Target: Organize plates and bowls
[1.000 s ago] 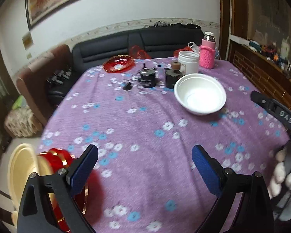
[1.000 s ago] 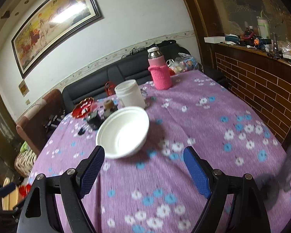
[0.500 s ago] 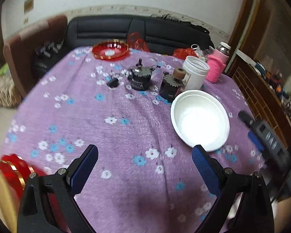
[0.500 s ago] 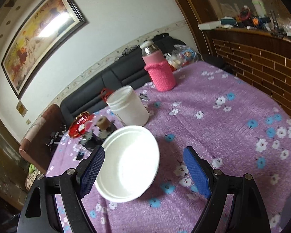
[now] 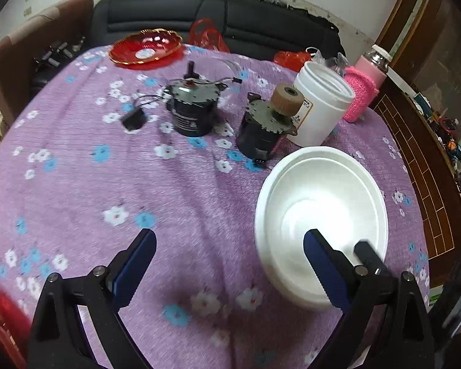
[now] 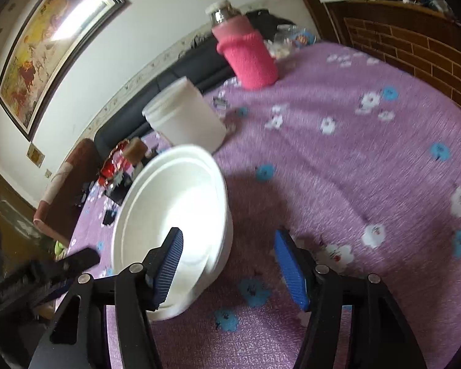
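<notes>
A white bowl (image 5: 322,215) sits on the purple flowered tablecloth (image 5: 184,200), near right in the left wrist view; it also shows in the right wrist view (image 6: 175,209). My left gripper (image 5: 227,264) is open and empty, its right finger over the bowl's near rim. My right gripper (image 6: 227,264) is open, its left finger inside the bowl, its right finger outside the rim. A red plate (image 5: 146,46) lies at the far edge. Something red (image 5: 3,319) shows blurred at the bottom left.
Two dark motors (image 5: 193,110) (image 5: 264,129), a small black part (image 5: 133,120), a white tub (image 5: 321,104) and a pink-sleeved flask (image 5: 364,89) stand beyond the bowl. A black sofa (image 5: 215,15) lies behind the table, a brick counter (image 6: 415,40) to the right.
Both grippers have moved forward to the white bowl. The right gripper's fingers now straddle its rim and stand closer together. The red and gold dishes have slid out of the left view.
</notes>
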Available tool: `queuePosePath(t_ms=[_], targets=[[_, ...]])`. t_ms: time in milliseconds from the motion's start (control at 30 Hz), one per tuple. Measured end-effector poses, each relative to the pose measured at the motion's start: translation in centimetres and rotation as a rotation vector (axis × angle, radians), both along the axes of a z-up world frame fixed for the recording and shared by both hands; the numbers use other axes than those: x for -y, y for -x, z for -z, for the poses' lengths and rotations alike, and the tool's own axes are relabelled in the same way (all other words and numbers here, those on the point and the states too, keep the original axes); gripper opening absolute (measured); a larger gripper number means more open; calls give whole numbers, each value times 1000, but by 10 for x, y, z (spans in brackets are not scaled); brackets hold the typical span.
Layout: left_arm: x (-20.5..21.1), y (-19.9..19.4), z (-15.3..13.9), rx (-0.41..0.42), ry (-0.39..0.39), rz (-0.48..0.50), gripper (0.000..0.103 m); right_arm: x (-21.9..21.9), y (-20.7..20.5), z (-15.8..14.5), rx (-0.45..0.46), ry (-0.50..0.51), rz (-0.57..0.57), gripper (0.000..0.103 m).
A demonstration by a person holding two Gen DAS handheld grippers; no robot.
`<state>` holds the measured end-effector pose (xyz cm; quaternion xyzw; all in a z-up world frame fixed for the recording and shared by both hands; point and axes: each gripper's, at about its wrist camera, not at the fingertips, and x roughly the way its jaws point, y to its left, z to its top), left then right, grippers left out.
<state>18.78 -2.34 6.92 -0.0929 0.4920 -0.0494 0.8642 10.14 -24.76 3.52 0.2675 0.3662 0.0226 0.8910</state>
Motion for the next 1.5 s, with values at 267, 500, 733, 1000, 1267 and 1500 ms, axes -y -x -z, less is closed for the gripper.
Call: queuePosePath(t_ms=[267,500,733,1000,1267,1500], targets=[[24,-30,22,-70,-57,44,77,-5,-4,10,-35,-32,-36,54],[30,-46,38,-128,-26,71,48,-5,-6,13,-47,-47,-51,43],[34,-40,37,-127,-6,106,27,-8,-6,14,-40,-65,-74,25],[28,-20,28,-102,-36,98,26,-13,-2,6,-24,-71,-88,19],[13,8,17,-78,-80,78,26,-31,6,-8,7,-54,-138,18],[-21,43,-5,-70,-69,40,26,-62,22,-27,61,-19,-197,18]])
